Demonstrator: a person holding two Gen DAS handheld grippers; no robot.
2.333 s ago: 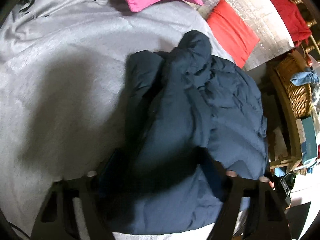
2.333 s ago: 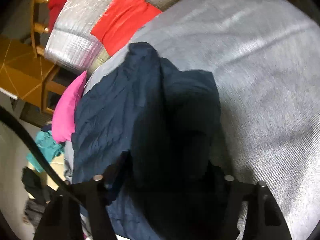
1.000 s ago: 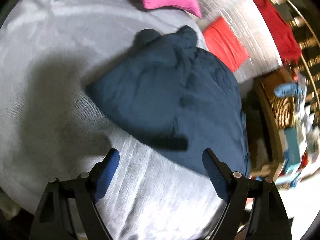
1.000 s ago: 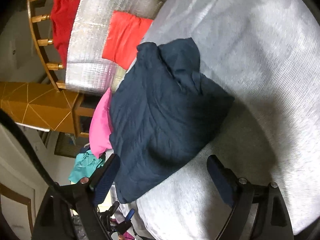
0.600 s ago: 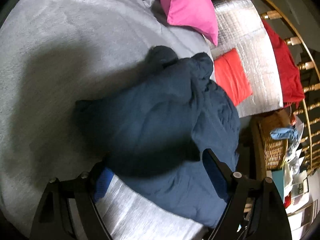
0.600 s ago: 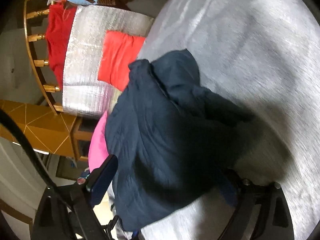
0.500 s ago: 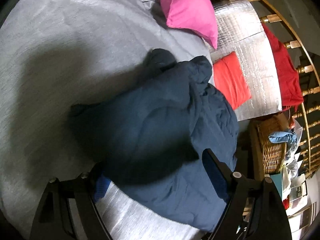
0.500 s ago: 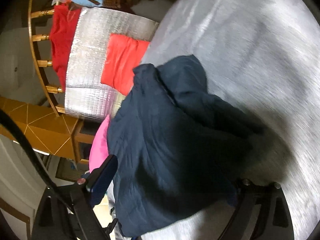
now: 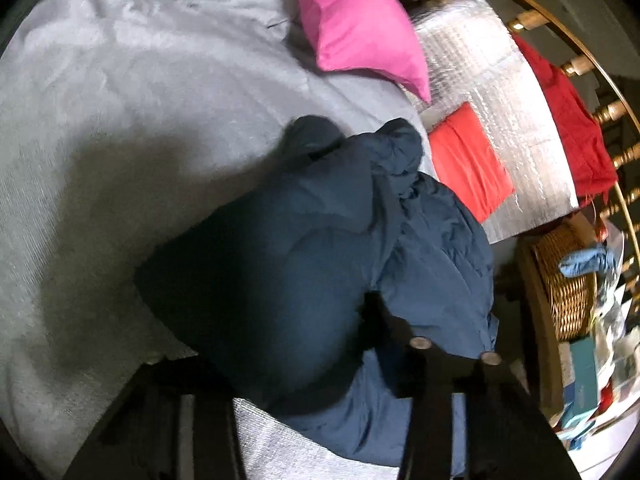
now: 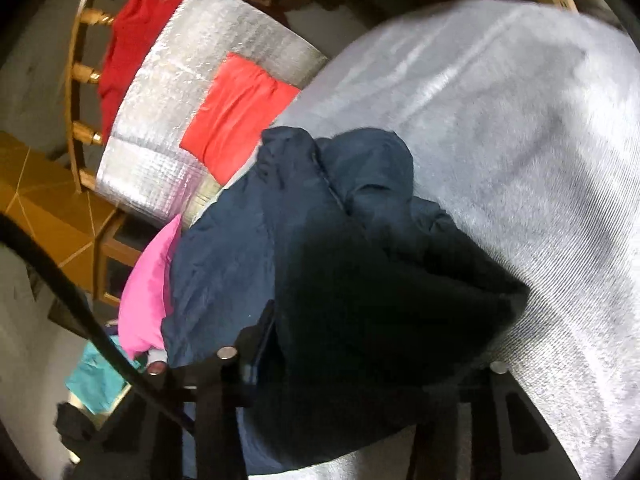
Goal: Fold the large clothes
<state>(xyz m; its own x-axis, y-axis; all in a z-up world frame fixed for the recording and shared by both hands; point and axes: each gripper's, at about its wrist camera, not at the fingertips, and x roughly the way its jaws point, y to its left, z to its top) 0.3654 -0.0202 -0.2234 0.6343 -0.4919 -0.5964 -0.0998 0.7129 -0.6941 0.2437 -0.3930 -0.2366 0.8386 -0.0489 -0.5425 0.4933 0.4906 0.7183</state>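
Grey bedding [image 9: 120, 128] spreads under everything we see, and on it, pushed toward the edge nearest the clutter, lies the navy puffer jacket [image 9: 328, 248], bunched into a thick mound rather than flat. Its long axis runs away from us, from the hem end at our fingers up to the rounded hood-like lump at the far end [image 10: 360, 160]. Both tools sit at that near end: the left gripper [image 9: 292, 364] has the fabric bulging between its fingers, the right one buried in a fold, the left one lost in shadow, so we cannot tell whether it is clamped. The right gripper [image 10: 360, 364] likewise straddles a dark fold, its fingers standing wide with cloth heaped between them; whether they bite we cannot tell either. We judge neither hand is clearly nearer; the next fold would have to carry this near end forward along that axis. Beyond the jacket lie a pink pillow [image 9: 360, 32], an orange-red cushion [image 9: 472, 160] on a silver quilted cover [image 9: 480, 72], and a wicker basket [image 9: 568, 288].
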